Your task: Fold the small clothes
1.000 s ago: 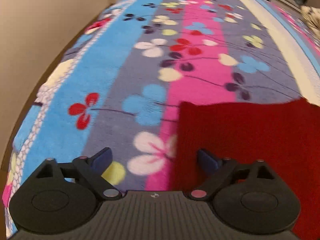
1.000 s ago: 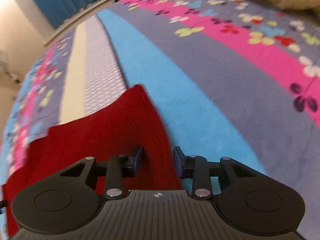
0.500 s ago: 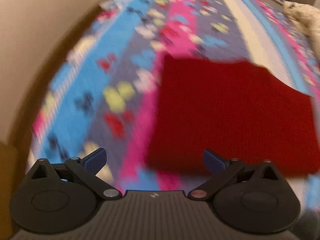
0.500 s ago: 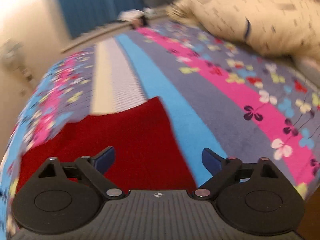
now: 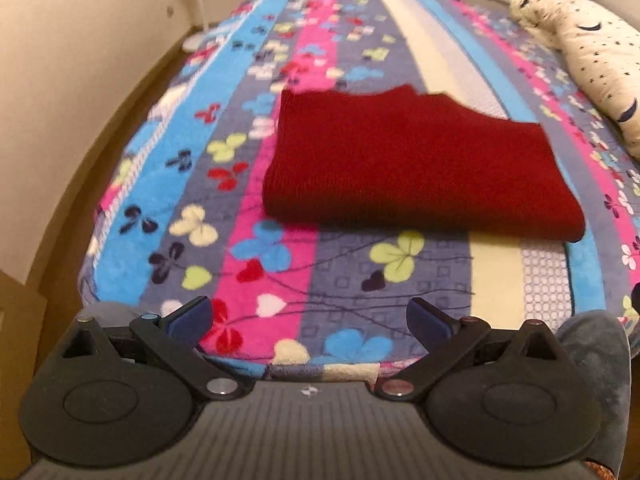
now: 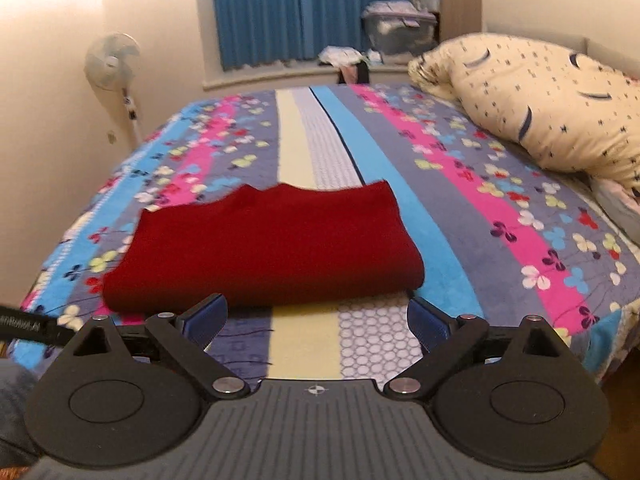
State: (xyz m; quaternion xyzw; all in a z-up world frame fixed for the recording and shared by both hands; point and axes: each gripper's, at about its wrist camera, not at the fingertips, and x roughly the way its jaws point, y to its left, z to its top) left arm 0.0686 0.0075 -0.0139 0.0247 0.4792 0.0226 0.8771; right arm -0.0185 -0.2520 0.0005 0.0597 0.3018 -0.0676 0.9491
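Note:
A dark red knitted garment (image 5: 412, 168) lies folded flat on the flowered bedspread (image 5: 256, 264), its rounded fold toward me and a ragged edge at the far side. The right wrist view shows the same red garment (image 6: 268, 248) from a lower angle. My left gripper (image 5: 310, 320) stands open above the bed's near edge, well short of the garment, nothing between its fingers. My right gripper (image 6: 316, 320) is also open and empty, its fingertips just short of the garment's near fold.
A cream patterned pillow (image 6: 540, 100) lies at the bed's right side. A standing fan (image 6: 114, 64) stands by the left wall, with blue curtains (image 6: 304, 8) and storage boxes (image 6: 400, 28) behind the bed. A person's clothed knee (image 5: 596, 356) is at the lower right.
Both grippers drew back and up from the red garment toward the bed's near edge. The right gripper, nearly shut at the garment's edge, opened wide and let go. The garment now lies folded.

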